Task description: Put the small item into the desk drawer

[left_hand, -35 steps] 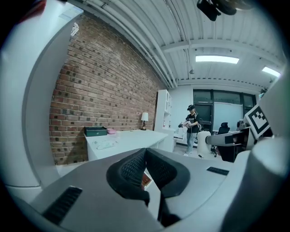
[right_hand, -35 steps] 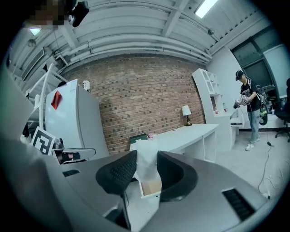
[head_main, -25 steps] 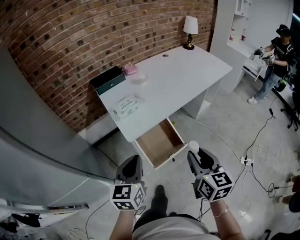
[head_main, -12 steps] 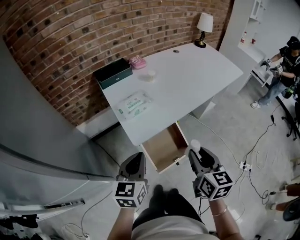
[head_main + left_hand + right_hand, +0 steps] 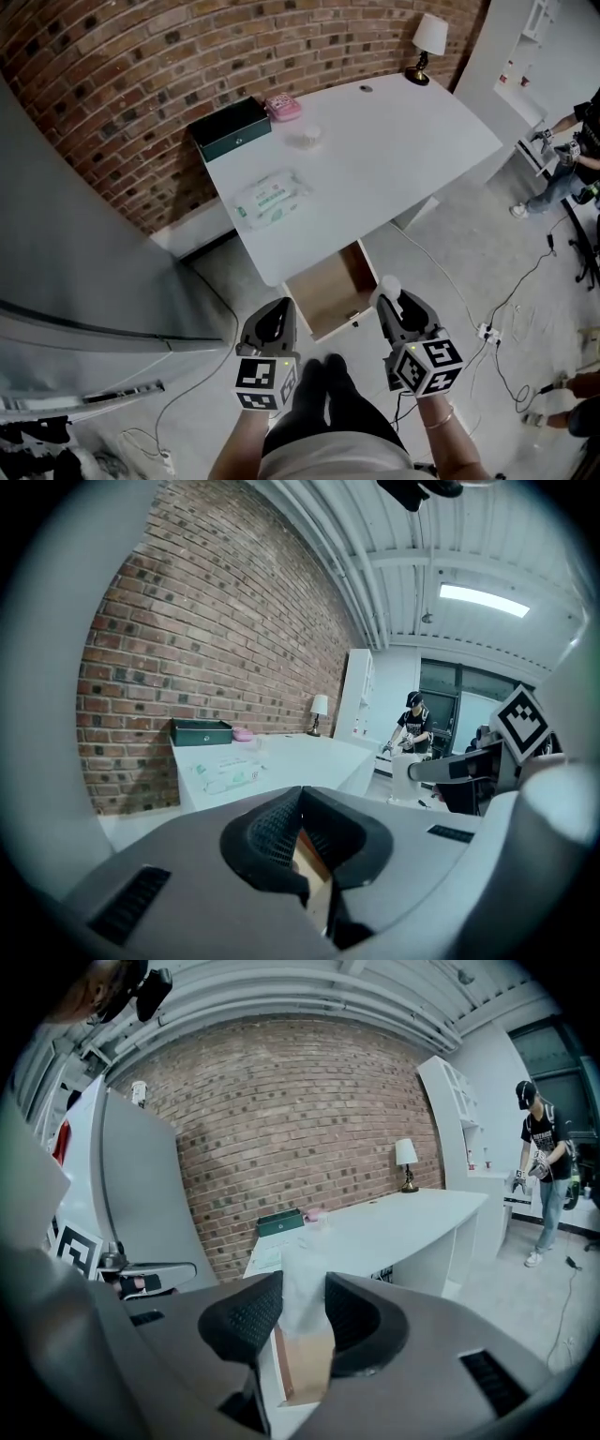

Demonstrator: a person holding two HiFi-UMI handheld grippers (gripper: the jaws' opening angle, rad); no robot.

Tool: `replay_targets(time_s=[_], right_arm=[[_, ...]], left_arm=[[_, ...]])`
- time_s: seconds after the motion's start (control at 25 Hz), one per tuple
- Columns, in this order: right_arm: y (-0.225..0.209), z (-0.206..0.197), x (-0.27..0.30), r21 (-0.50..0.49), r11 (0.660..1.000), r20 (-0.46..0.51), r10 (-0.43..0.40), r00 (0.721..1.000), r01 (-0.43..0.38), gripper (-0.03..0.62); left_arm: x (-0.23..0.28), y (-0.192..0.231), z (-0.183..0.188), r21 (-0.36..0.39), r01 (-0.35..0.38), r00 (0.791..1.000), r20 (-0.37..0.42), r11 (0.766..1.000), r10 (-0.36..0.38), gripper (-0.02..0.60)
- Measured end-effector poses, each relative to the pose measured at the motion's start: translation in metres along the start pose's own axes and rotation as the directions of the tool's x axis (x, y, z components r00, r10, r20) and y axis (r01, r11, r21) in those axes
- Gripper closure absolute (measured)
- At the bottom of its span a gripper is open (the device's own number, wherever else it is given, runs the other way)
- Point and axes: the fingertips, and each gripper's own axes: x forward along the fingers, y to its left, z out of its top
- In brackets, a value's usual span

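The small white item (image 5: 389, 283) is pinched between the pads of my right gripper (image 5: 398, 302), which hangs over the floor just right of the open desk drawer (image 5: 328, 292). In the right gripper view the pale, translucent item (image 5: 302, 1279) fills the gap of the right gripper (image 5: 305, 1305), with the wooden drawer (image 5: 305, 1372) below it. My left gripper (image 5: 275, 317) is shut and empty, just left of the drawer's front corner. In the left gripper view the left gripper (image 5: 300, 803) has its tips meeting.
The white desk (image 5: 394, 159) carries a dark green box (image 5: 228, 127), a pink item (image 5: 284, 107), a wipes pack (image 5: 270, 195), a small cup (image 5: 307, 138) and a lamp (image 5: 427, 37). A grey panel (image 5: 75, 253) stands left. Cables and a power strip (image 5: 489, 330) lie right. A person (image 5: 577, 150) stands far right.
The desk and drawer have slid right and closer in the head view as I step nearer. Both grippers keep their pose, the right still holding the white item.
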Motion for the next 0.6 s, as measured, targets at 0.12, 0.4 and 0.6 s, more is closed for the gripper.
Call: replay_targets(time_s=[0.12, 0.4, 0.6], right_arm=[[-0.008, -0.006, 0.011, -0.008, 1.0, -0.022, 0.006, 1.0, -0.006, 0.445], [-0.027, -0.025, 0.039, -0.016, 0.999, -0.083, 0.041, 0.996, -0.042, 0.447], [-0.035, -0.044, 0.066, -0.042, 0.996, -0.132, 0.072, 0.989, -0.078, 0.447]], left_arm=[[0.01, 0.002, -0.006, -0.007, -0.012, 1.0, -0.014, 1.0, 0.012, 0.56], [0.024, 0.004, -0.028, -0.027, -0.063, 0.997, -0.053, 0.998, 0.061, 0.56], [0.032, 0.009, -0.047, -0.053, -0.104, 0.992, -0.075, 0.993, 0.1, 0.56]])
